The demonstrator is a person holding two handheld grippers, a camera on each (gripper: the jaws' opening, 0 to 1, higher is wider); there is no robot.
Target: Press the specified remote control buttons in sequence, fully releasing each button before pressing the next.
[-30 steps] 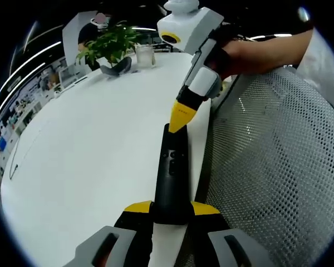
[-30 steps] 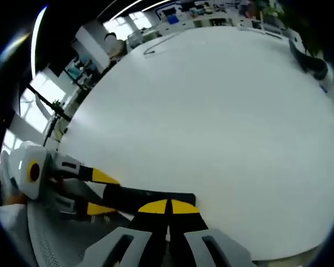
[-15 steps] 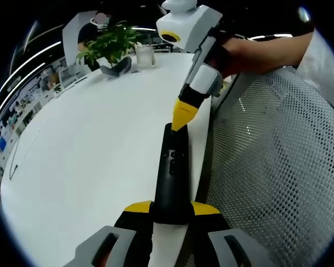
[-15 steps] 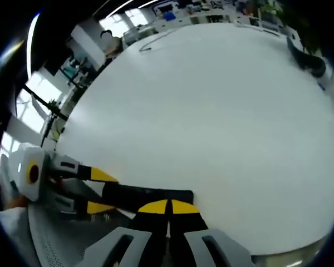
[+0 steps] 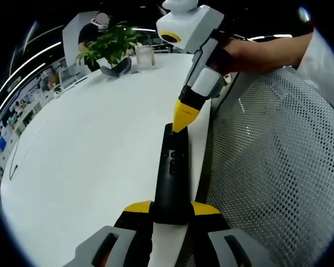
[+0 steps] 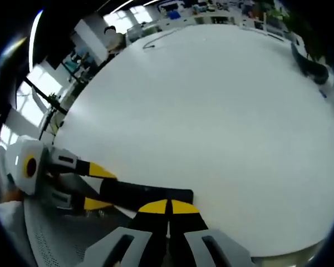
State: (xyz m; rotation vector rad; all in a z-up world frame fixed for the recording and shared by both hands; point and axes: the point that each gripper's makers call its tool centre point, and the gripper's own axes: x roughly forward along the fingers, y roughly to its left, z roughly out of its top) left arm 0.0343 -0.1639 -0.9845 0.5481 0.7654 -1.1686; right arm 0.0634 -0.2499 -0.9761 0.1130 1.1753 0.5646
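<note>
Left gripper (image 5: pixel 171 208) has its yellow-tipped jaws clamped on the near end of the black remote (image 5: pixel 172 167), which runs lengthwise away from it along the table's edge. Right gripper (image 5: pixel 183 118) comes down from above in the left gripper view, jaws pressed together into one yellow point, that point sitting on the far end of the remote; whether it is actually pushing a button I cannot tell. A hand (image 5: pixel 242 55) grips it from behind.

From the right gripper view, the right gripper (image 6: pixel 168 207) shows its shut tips over the remote (image 6: pixel 145 194), with the left gripper (image 6: pixel 97 186) reaching in from the left, pinching the remote's other end.

White table (image 5: pixel 89 150) spreads wide and bare beside the remote, plenty of room on that side. On the other side the remote lies right at the rim, just beside a grey mesh chair back (image 5: pixel 273 167). A potted plant (image 5: pixel 111 47) and a glass (image 5: pixel 145 55) stand well apart at the far edge.
</note>
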